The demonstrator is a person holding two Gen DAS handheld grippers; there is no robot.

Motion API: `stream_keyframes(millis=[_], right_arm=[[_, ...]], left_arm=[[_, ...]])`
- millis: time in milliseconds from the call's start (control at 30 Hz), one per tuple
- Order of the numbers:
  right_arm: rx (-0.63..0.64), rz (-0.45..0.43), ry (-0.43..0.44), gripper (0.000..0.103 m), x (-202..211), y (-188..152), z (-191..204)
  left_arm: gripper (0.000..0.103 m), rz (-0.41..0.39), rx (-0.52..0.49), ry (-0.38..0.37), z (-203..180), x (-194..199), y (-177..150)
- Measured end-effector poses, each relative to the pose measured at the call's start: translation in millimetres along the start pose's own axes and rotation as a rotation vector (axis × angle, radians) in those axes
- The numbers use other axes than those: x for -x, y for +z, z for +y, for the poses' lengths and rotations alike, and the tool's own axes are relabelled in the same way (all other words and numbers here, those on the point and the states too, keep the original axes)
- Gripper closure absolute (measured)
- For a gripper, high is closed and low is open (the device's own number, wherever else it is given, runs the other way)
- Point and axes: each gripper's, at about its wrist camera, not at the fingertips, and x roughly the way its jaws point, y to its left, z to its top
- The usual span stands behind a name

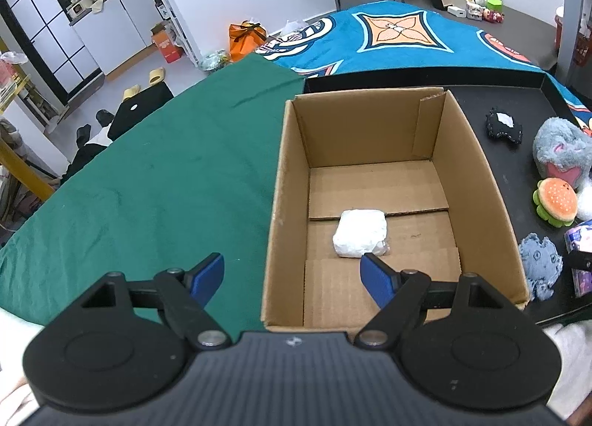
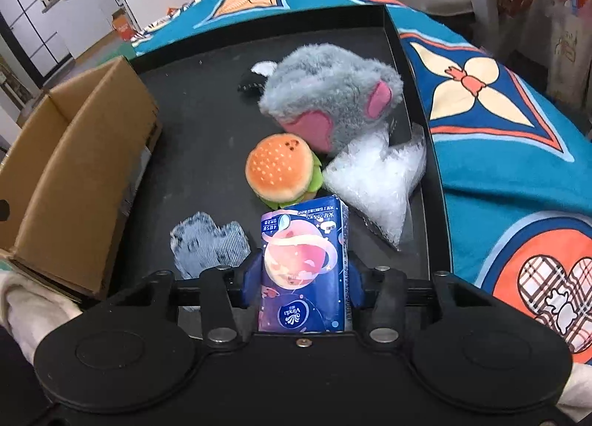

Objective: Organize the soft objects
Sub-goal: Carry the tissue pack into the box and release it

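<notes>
We hold two tongs. Our right tongs (image 2: 301, 278) squeeze a blue tissue pack (image 2: 305, 267) low in the middle of the right view. A blue pad sits on each long side of the pack, and the pack pokes up between them. It looks light and squishy, so we think a soft squeeze across the middle is enough. A hard squeeze would only dent it. Its wrapper looks shiny, so it may slip if we hold it loosely.

Our left tongs (image 1: 292, 274) are spread wide with nothing in them. They hang over the near left edge of the cardboard box (image 1: 281, 181).

The box is open on top and stands in the middle of the left view. Inside, only a white soft bundle (image 1: 360, 233) lies on the floor of the box, close to the near side. The rest of the box floor is bare, so there is lots of room.

A black tray (image 2: 192, 137) sits to the right of the box. In it lie a fluffy grey plush toy (image 2: 333, 96), a little burger toy (image 2: 279, 170) just in front of it, a clear plastic bag (image 2: 377, 178) with white stuff, a blue fuzzy cloth (image 2: 207, 244) and a small black toy (image 1: 504, 127) at the back. All of these look soft and light. We think the burger is easy to pinch by its bun. The big plush may need a wide grab.
</notes>
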Motion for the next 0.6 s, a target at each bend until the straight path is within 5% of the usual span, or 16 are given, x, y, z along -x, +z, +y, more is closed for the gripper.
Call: stream_keyframes(millis=[600], right_arm=[[0.03,-0.11,0.036,0.059,39.3,17.6,15.9]], left_arm=[[0.024,-0.044,0.041,-0.029,17.5,6.3,-8.4]])
